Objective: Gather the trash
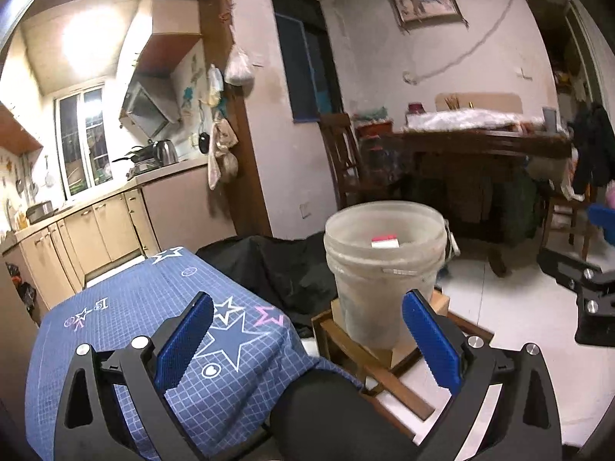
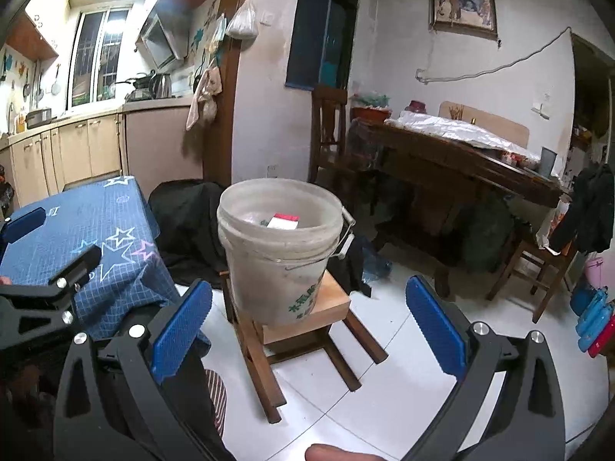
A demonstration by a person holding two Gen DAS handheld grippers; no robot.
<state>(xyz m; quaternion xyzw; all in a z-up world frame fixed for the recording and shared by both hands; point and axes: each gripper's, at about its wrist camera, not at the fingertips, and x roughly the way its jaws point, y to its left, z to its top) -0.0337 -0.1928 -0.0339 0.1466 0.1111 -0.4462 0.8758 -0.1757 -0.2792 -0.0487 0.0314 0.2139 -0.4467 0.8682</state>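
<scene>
bucket [image 1: 384, 269] sits mid frame in the left view, past the wide-apart, empty jaws of the left gripper [image 1: 307, 340], a red and white box [image 1: 384, 241] inside. in the right view, bucket [image 2: 280, 249] stands on a wooden stool [image 2: 307, 330], above the right gripper [image 2: 309, 328], jaws wide apart.

Cloudy plastic bucket [image 2: 280, 246], wooden stool [image 2: 307, 330]

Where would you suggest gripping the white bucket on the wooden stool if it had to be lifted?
Probably by the wire handle of the bucket, which hangs down its right side; come from that side with the right gripper, whose jaws are open. The bucket's body looks wider than the jaw opening, and its rim is likely a poorer hold. The stool leaves that side free.
</scene>
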